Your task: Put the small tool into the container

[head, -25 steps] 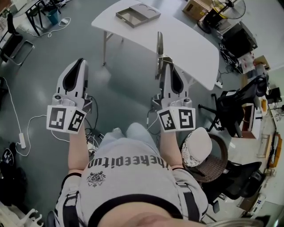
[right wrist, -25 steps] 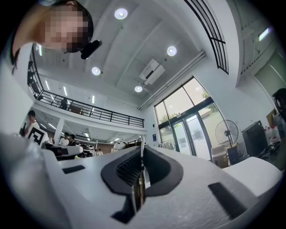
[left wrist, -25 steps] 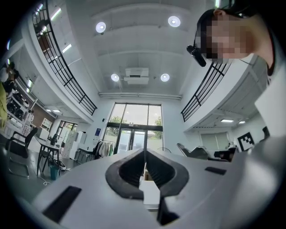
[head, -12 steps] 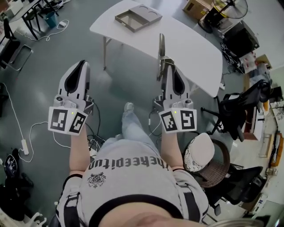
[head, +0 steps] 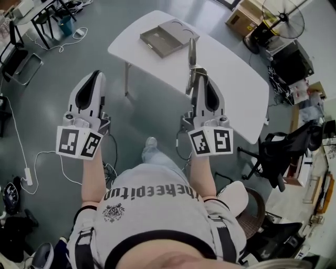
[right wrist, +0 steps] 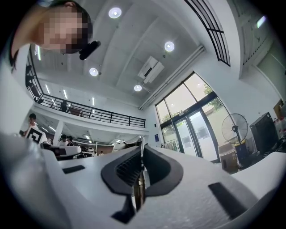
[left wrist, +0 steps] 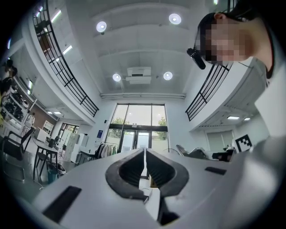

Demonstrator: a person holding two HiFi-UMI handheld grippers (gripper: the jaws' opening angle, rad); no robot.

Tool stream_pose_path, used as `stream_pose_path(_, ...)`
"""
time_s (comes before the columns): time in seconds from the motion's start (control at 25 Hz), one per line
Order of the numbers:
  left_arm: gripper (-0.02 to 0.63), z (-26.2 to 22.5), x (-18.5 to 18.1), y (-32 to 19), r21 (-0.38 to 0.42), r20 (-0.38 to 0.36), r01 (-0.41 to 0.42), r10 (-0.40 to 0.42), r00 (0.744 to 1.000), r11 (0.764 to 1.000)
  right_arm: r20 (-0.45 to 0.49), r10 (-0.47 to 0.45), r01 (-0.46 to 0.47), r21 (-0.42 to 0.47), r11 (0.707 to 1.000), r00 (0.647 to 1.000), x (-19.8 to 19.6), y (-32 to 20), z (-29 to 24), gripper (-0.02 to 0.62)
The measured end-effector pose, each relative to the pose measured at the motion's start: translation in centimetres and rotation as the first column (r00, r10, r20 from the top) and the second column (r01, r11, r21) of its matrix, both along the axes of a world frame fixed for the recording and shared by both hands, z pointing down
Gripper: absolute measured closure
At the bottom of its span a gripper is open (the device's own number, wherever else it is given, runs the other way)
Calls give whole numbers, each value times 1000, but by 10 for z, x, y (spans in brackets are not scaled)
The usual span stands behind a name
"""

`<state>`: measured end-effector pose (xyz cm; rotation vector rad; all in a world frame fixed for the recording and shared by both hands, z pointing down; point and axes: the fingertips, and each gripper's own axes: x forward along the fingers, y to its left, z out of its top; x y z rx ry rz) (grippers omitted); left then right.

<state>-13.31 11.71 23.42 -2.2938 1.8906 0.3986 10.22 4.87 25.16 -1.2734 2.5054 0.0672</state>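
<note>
A slim metal tool stands upright in my right gripper, whose jaws are shut on its lower part. In the right gripper view the tool shows as a thin rod rising between the dark pads of the right gripper. The container, a grey tray with a square well and two round recesses, lies on the far left part of a white table ahead. My left gripper is held level on the left, away from the table. Its jaws are shut with nothing between them.
A standing fan and a cardboard box are beyond the table. An office chair is at the right and a stool with a white hat by my right elbow. Cables and black chairs line the left floor.
The table and tray have shifted nearer and rightward in the head view as the person walks. Both grippers keep the same pose, and the tool stays gripped.
</note>
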Motion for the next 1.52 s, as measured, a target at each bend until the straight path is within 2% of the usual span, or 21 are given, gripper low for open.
stream_pose_path(0.52,592,-17,29,-126,60,40,-7,5,999,998,8,-24,23,18,1000,1000,19,-124,-1,594)
stream_pose_path(0.8,592,-14,36,-165,35,54,-10,8,998,999,27,-32,32,-7,999,999,23,-161,6,594)
stream_pose_path(1.16,592,-3,14,-209,7,35,-20,19,999,1000,10,-28,28,-33,999,1000,0,-204,14,594)
stream_pose_path(1.52,592,4,-29,-283,-6,23,-64,64,998,998,-11,11,-12,-49,999,1000,-41,-270,20,594)
